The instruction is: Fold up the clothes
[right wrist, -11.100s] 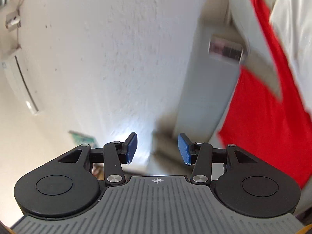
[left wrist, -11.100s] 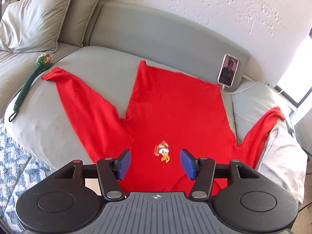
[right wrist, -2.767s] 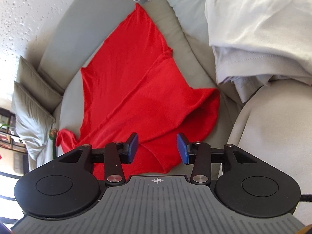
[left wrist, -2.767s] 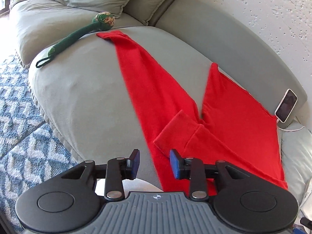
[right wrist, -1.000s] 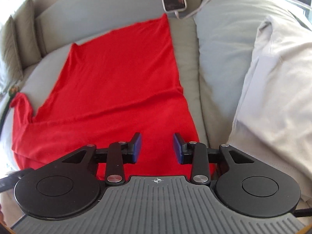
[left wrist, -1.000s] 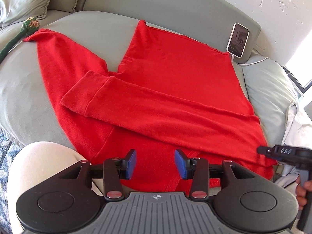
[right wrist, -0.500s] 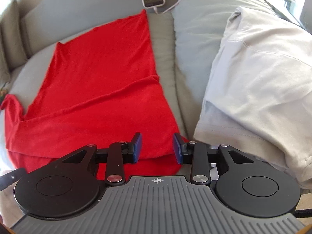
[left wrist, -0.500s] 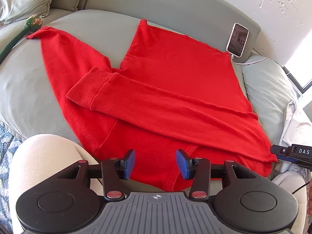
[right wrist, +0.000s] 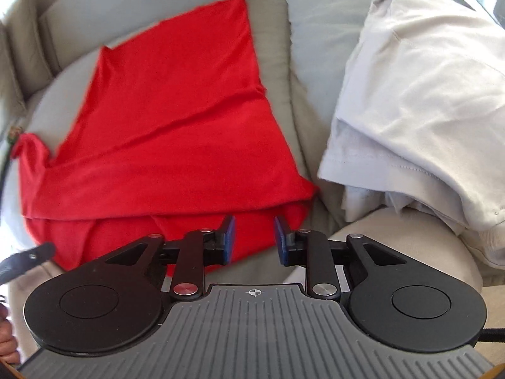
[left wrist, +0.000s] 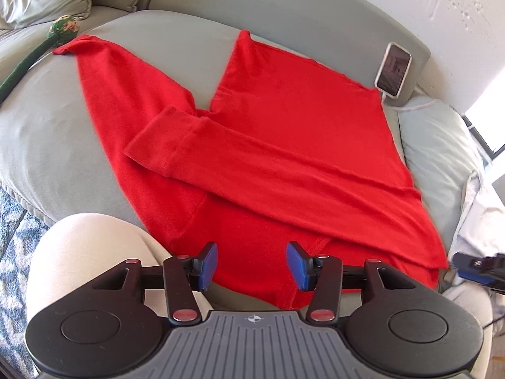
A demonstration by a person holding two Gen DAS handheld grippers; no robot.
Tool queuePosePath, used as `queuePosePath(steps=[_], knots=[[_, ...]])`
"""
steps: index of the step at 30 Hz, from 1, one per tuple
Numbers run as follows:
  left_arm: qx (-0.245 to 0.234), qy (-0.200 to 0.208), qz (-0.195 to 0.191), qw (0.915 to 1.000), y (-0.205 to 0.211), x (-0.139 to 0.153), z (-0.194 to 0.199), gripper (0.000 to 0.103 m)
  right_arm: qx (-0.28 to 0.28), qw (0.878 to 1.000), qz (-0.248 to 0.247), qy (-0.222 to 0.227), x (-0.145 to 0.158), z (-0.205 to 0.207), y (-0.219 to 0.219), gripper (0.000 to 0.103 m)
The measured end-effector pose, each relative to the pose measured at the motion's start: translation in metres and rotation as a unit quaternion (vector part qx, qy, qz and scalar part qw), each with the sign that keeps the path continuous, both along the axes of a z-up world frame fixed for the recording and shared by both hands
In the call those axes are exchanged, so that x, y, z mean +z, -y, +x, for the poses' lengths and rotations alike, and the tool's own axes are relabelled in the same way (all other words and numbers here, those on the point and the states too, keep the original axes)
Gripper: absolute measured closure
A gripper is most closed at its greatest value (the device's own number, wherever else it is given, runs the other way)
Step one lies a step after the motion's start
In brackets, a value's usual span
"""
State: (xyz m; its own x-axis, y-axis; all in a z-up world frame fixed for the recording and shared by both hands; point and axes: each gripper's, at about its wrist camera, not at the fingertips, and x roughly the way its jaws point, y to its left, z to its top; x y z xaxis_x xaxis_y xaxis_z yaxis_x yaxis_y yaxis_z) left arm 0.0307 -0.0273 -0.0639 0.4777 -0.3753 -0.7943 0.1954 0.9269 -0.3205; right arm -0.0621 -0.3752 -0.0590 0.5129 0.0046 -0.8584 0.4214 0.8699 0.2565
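Here the left gripper (left wrist: 251,266) hangs over the near hem of the red shirt (left wrist: 284,132), its jaws apart and just widened, nothing pinched between the blue pads. The right gripper (right wrist: 254,239) hovers above the shirt's near right corner, its jaws likewise parted and just widened, holding nothing. The shirt lies flat on the grey sofa (left wrist: 47,139), one sleeve (left wrist: 252,167) folded across its body, the other stretched toward a green stick toy (left wrist: 38,50). A phone (left wrist: 393,70) leans on the backrest; white laundry (right wrist: 419,94) sits just beside the shirt
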Motion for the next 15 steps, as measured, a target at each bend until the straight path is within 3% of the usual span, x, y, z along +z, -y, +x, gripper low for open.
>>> queuePosePath(steps=[3,7,11,15], knots=[[0.035,0.009,-0.026,0.999,-0.026,0.009,0.008,0.049,0.007,0.997,0.022,0.072,0.037,-0.009,-0.009,0.055],[0.1,0.019,-0.073,0.9921,-0.075,0.014,0.024,0.044,0.01,0.987,0.013,0.163,0.08,-0.019,-0.019,0.048],[0.182,0.017,-0.125,0.9752,-0.132,0.009,0.051,0.045,0.007,0.972,-0.009,0.234,0.111,-0.022,-0.029,0.046],[0.226,0.023,-0.162,0.9603,-0.178,-0.004,0.092,0.048,0.007,0.96,-0.029,0.28,0.133,-0.021,-0.041,0.043]])
